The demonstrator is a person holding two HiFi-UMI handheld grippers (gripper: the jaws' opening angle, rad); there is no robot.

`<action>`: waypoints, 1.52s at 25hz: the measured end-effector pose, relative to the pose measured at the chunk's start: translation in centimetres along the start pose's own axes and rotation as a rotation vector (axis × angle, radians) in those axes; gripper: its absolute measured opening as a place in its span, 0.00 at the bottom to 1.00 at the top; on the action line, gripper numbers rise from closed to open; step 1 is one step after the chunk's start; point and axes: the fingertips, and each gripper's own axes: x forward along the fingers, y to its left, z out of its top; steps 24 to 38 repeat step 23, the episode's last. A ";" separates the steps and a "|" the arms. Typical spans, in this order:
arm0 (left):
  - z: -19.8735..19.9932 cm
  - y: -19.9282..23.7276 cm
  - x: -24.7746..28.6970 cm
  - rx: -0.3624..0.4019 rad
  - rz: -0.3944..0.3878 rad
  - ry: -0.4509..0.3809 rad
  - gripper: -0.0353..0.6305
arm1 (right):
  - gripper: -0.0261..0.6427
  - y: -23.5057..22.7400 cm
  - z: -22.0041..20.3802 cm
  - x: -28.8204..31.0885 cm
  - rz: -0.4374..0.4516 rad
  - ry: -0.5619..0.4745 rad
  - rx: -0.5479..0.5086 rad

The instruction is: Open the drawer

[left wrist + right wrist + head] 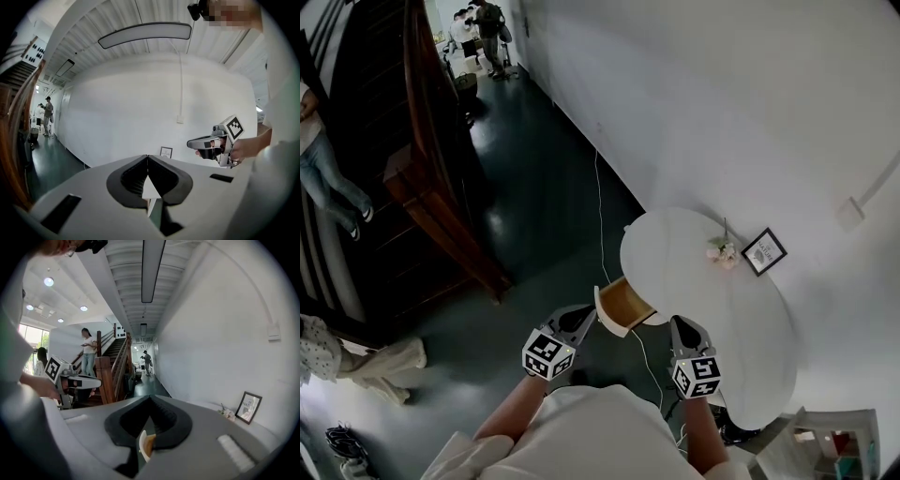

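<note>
Drawer (630, 300) juts open leftward from white table (712, 309).

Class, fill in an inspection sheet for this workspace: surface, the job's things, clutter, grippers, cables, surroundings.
Surface: round white table beside a white wall.
Job's things: drawer stands pulled out from the table's edge, its wooden inside showing.
Clutter: small flowers and a framed picture on the tabletop.
Grippers: left gripper and right gripper are both shut, holding nothing, close to the drawer.
Cables: white cable runs across the dark floor towards the table.
Surroundings: wooden staircase; people down the corridor.
</note>
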 end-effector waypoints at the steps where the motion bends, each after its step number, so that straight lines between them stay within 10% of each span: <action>1: 0.1 0.2 0.0 -0.001 -0.003 -0.001 0.06 | 0.06 0.0 0.1 0.1 -0.005 -0.004 0.006; 38: -0.2 2.2 0.0 -0.027 -0.014 -0.014 0.06 | 0.06 1.6 0.5 2.1 -0.004 -0.010 0.006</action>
